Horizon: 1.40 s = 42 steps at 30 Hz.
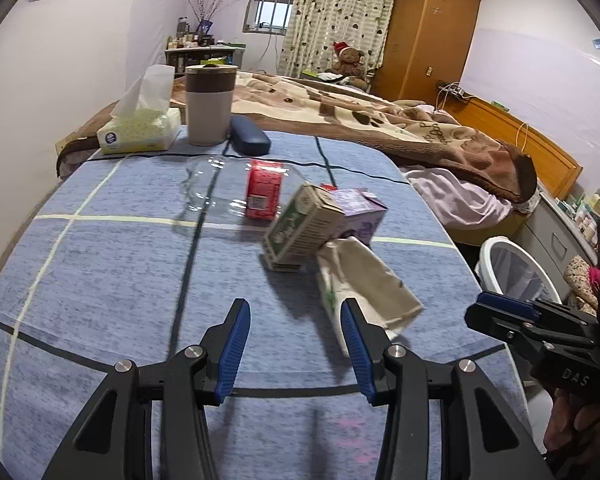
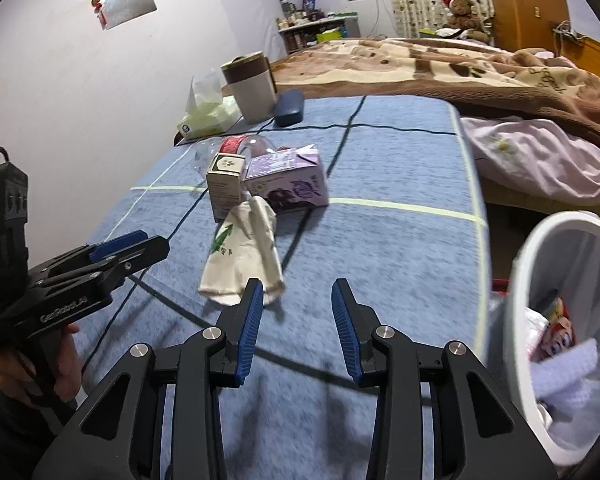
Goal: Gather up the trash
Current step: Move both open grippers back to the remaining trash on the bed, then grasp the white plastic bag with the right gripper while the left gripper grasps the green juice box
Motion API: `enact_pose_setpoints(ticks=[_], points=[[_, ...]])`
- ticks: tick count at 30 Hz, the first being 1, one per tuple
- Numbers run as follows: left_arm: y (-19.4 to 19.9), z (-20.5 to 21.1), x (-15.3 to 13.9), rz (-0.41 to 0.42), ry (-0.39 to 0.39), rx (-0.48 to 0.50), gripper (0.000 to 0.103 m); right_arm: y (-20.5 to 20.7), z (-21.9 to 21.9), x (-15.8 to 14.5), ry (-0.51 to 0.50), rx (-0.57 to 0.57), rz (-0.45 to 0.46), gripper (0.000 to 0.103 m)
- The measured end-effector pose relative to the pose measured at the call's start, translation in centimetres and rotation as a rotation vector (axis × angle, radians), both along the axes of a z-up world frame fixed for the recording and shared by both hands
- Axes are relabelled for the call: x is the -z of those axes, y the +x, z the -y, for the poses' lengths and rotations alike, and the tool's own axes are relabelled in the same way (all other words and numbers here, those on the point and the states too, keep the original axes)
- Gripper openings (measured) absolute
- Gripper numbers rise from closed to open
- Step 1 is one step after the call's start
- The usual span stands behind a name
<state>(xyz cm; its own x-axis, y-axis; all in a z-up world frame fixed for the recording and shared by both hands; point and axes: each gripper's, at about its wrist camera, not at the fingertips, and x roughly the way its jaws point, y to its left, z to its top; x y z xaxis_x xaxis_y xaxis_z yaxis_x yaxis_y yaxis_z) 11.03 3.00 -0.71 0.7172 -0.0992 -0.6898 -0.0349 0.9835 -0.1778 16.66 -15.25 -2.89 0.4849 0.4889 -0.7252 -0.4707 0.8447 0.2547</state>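
Note:
Trash lies on a blue cloth-covered table point(image 1: 100, 280): a crumpled cream paper bag point(image 1: 364, 284) point(image 2: 244, 256), a green-white carton point(image 1: 300, 228) point(image 2: 225, 190), a purple carton point(image 1: 360, 212) point(image 2: 288, 184) and a clear plastic bottle with a red label point(image 1: 236, 192) point(image 2: 236, 146). My left gripper point(image 1: 296, 308) is open and empty, just short of the paper bag. My right gripper point(image 2: 297, 288) is open and empty, near the bag's lower edge. A white trash bin point(image 2: 556, 320) point(image 1: 516, 268) with trash inside stands to the right of the table.
At the table's far end stand a tissue pack point(image 1: 140, 128), a grey-brown lidded cup point(image 1: 210, 104) and a dark blue case point(image 1: 250, 140). A bed with a brown blanket point(image 1: 380, 116) lies beyond. A wooden wardrobe point(image 1: 428, 28) stands at the back.

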Motion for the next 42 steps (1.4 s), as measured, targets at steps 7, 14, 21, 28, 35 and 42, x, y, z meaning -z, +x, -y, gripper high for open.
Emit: enact_pose_setpoints(ticks=[7, 14, 21, 28, 35, 42], points=[[0.8, -1.3, 0.1, -0.002, -0.002, -0.008, 0.047, 1.7, -2.0, 1.0, -0.005, -0.035, -0.03, 0.037], [2.2, -1.3, 0.2, -0.006, -0.014, 0.011, 0.047, 2.8, -2.9, 2.0, -0.017, -0.047, -0.058, 0.009], [4.0, 0.0, 0.4, -0.007, -0.007, 0.032, 0.056, 2.0, -1.0, 1.0, -0.009, 0.004, -0.017, 0.006], [6.6, 1.5, 0.8, -0.008, 0.021, 0.027, 0.056, 1.9, 1.2, 0.7, -0.001, 0.071, -0.011, 0.006], [8.7, 2.9, 1.0, 0.009, 0.057, 0.012, 0.056, 2.4, 1.9, 0.9, 0.006, 0.095, -0.015, 0.006], [9.2, 1.8, 1.1, 0.018, 0.067, -0.029, 0.043, 2.6, 2.3, 1.0, 0.016, 0.107, -0.014, 0.006]])
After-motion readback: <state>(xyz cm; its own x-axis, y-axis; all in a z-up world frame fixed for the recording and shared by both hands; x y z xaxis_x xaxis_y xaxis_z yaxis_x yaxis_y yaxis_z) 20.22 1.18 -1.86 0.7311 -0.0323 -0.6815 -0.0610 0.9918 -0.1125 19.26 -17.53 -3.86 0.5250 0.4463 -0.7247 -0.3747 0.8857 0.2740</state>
